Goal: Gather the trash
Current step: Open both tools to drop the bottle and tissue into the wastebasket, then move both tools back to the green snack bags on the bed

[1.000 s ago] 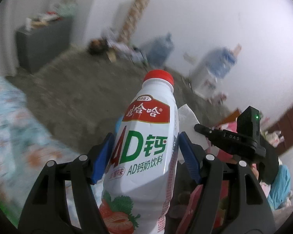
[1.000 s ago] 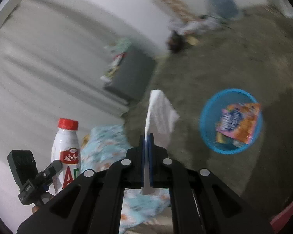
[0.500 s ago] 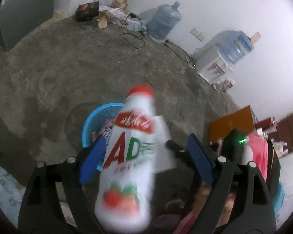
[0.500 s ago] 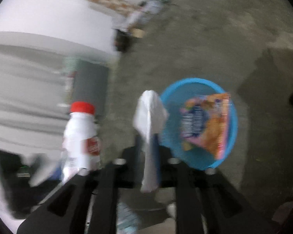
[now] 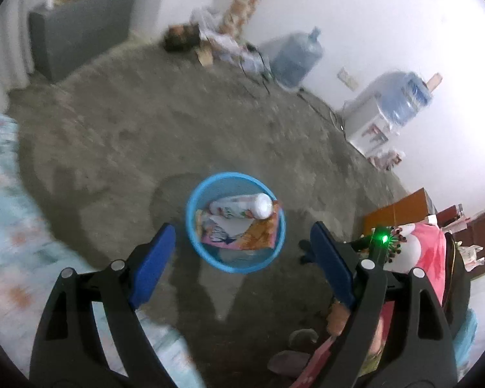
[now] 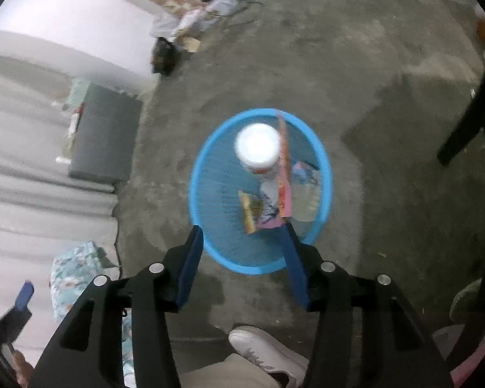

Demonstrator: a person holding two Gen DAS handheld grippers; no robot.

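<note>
The white drink bottle (image 5: 241, 206) lies inside the round blue basket (image 5: 190, 207) on the bare concrete floor (image 5: 129, 135), resting on a colourful snack wrapper (image 5: 255, 239); in the right wrist view the bottle (image 6: 258, 148) shows bottom-up with the wrapper (image 6: 284, 174) standing on edge beside it. Both tongs hang above the basket, the left tongs (image 5: 242, 245) and the right tongs (image 6: 242, 249) each spread wide and holding nothing. A flowered bed cover (image 5: 3, 213) lies to the left, and a white shoe (image 6: 268, 352) stands on the floor below the right tongs.
</note>
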